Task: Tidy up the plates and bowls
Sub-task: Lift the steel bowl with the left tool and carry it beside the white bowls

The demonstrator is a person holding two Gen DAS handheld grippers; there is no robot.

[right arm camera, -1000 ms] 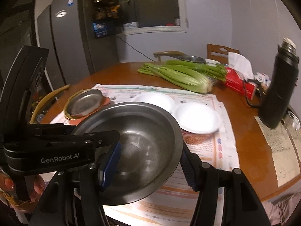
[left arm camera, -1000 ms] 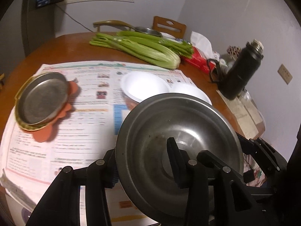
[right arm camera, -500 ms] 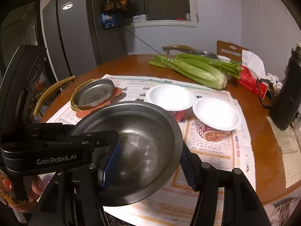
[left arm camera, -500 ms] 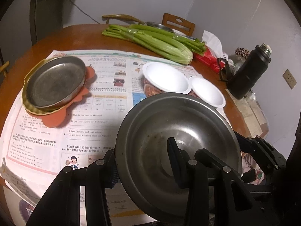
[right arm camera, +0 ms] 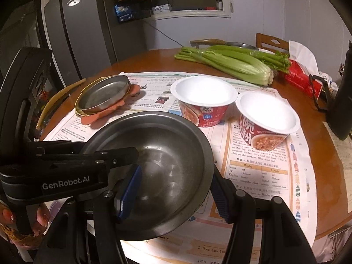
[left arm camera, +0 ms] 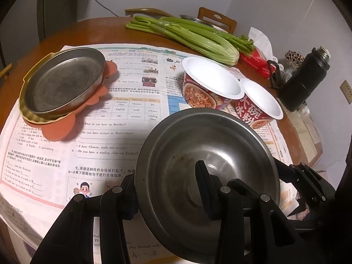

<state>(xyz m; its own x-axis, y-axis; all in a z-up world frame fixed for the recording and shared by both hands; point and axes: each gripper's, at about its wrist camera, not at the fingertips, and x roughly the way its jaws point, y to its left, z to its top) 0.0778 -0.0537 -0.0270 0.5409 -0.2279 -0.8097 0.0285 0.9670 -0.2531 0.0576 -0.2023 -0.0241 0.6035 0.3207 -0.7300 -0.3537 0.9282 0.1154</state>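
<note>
Both grippers carrying the steel bowl (left arm camera: 206, 176)

Left gripper (left arm camera: 169, 193) and right gripper (right arm camera: 173, 187) each pinch its rim (table's crowded); next, find a landing spot.

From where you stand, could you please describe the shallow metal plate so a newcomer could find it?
On the newspaper covering the round table, look far left. The shallow metal plate sits on a yellow dish and orange mat, unlike the deep steel bowl that both grippers hold.

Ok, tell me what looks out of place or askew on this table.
The celery lies loose among the dishes. The steel plate sits tilted and off-centre on its orange mat. The steel bowl hangs tilted between both grippers. Nothing spilled or visibly damaged.
</note>
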